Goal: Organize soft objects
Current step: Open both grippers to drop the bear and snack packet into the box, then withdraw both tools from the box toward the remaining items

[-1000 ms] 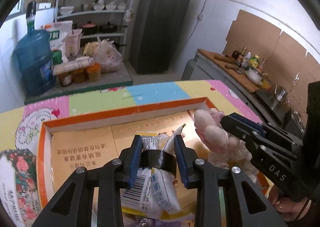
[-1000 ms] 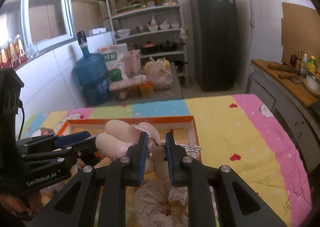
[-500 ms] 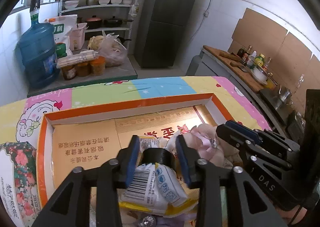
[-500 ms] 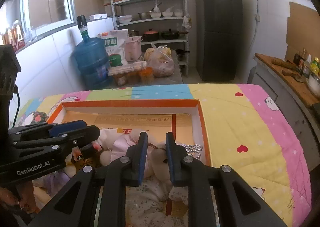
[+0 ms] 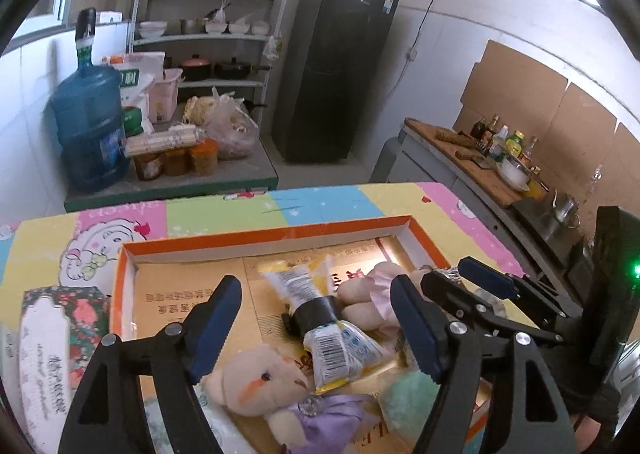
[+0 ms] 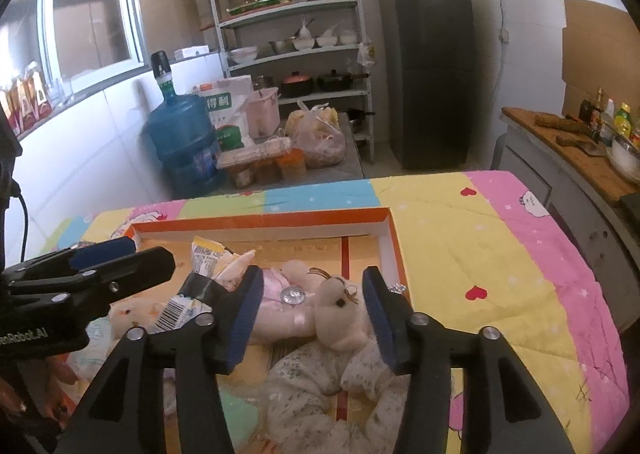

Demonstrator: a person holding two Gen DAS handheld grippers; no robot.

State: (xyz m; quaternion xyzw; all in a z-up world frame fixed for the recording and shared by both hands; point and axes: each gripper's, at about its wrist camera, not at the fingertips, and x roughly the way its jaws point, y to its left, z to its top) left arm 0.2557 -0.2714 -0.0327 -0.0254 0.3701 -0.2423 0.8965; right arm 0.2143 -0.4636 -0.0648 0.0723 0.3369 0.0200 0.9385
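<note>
An orange-rimmed cardboard box (image 5: 264,238) (image 6: 260,219) lies on a colourful quilt. My left gripper (image 5: 316,294) (image 6: 148,252) hovers over it, its jaws opening. A bundle of snack packets bound with black tape (image 5: 332,322) (image 6: 192,290) lies loose in the box below, touching neither pad. My right gripper (image 6: 312,298) (image 5: 444,274) is opening as well. A cream plush in a pink dress (image 6: 292,310) (image 5: 368,294) lies between its pads, and they do not press it. A plush bear in a purple dress (image 5: 260,378) rests at the box's near end.
A white flowered plush (image 6: 320,374) and a mint-green soft item (image 5: 404,402) also lie in the box. A floral tissue pack (image 5: 52,334) sits left of it. The quilt (image 6: 460,254) spreads out to the right. A water jug (image 5: 88,129), shelves and a fridge stand behind.
Both grippers went from shut to open. The taped packet bundle left the left jaws and lies in the box. The pink-dressed plush was lowered into the box and let go.
</note>
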